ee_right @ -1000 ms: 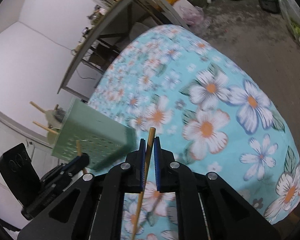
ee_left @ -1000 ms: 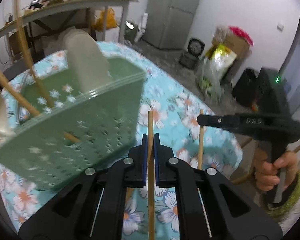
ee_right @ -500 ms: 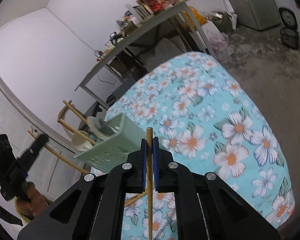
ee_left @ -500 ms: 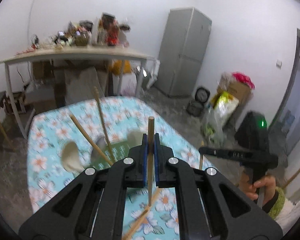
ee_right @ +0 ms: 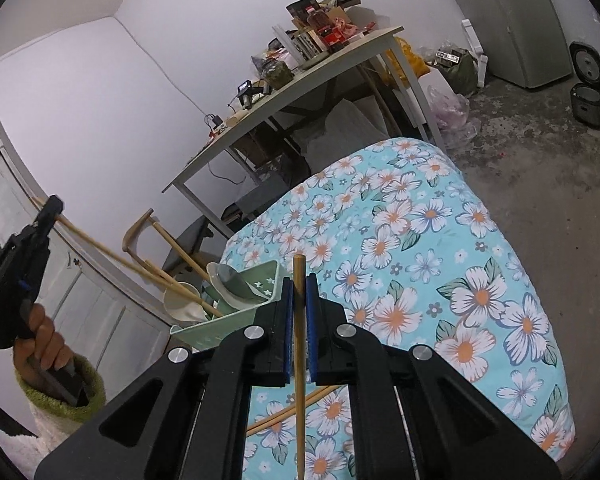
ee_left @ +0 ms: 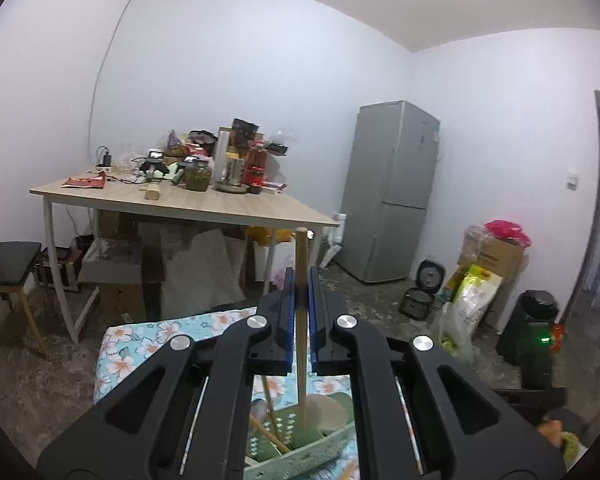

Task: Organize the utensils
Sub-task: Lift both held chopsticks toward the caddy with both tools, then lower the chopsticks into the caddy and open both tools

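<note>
My left gripper [ee_left: 300,276] is shut on a wooden-handled utensil [ee_left: 301,320]. Its handle runs down to a pale head [ee_left: 326,410] inside the green perforated basket [ee_left: 300,454] below. From the right wrist view the left gripper [ee_right: 48,210] is held high, left of the basket [ee_right: 236,316], with the long handle [ee_right: 112,256] slanting down into it. My right gripper [ee_right: 299,284] is shut on a wooden chopstick [ee_right: 299,360] above the floral tablecloth [ee_right: 420,280]. The basket holds several spoons and sticks. One more chopstick [ee_right: 288,410] lies on the cloth.
A cluttered wooden table [ee_left: 188,204] stands behind, with boxes under it. A black chair [ee_left: 8,264] is at the left. A grey fridge [ee_left: 392,192] stands at the back right, with bags, cookers and a black bin [ee_left: 532,336] on the floor.
My left gripper has risen well above the basket and tilted up toward the room, still holding its utensil. My right gripper has pulled back and up with the chopstick.
</note>
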Motion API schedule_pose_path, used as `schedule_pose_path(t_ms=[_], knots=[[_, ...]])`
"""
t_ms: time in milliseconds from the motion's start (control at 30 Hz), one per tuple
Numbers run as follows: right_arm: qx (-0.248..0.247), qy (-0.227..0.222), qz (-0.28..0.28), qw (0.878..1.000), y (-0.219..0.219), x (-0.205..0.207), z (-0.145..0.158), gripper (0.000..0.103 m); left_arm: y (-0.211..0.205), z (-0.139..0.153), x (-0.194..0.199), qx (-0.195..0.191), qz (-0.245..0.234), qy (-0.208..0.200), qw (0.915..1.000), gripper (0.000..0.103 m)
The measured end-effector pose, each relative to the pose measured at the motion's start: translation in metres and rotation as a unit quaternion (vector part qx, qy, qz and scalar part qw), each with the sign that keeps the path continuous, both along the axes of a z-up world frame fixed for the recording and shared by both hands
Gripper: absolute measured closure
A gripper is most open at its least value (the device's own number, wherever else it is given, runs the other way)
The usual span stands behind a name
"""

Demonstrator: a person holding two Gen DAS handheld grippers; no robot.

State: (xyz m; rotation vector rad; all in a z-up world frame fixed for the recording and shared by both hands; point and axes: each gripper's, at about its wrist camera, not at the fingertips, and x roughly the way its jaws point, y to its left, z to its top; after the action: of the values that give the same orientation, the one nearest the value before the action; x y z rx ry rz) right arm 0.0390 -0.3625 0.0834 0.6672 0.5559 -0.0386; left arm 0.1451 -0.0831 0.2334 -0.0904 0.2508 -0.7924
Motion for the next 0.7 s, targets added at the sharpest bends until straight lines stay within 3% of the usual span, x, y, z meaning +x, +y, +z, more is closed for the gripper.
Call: schedule_pose_path(t_ms=[200,467,567,633,700], knots=[[0.000,0.003,0.000,1.000,0.000,0.000,0.000,0.097,-0.016,-0.033,0.030,0.010,0.010,0.035,0.9993,0.098],[-0.007,0.001,0.005,1.000,0.001,0.003,0.004,0.097,-0.021,-0.085,0.051,-0.007,-0.010,0.101,0.9948,0.098],[-0.017,-0.007,0.009,1.000,0.003,0.004,0.013,0.097,-0.019,-0.098,0.051,-0.008,-0.016,0.116,0.9931,0.085],[-0.025,-0.015,0.013,1.000,0.005,0.005,0.021,0.097,-0.015,-0.101,0.049,-0.011,-0.013,0.119,0.9927,0.069],[-0.033,-0.028,0.018,0.999,0.008,0.005,0.032,0.097,-0.011,-0.103,0.046,-0.013,-0.012,0.119,0.9927,0.064]])
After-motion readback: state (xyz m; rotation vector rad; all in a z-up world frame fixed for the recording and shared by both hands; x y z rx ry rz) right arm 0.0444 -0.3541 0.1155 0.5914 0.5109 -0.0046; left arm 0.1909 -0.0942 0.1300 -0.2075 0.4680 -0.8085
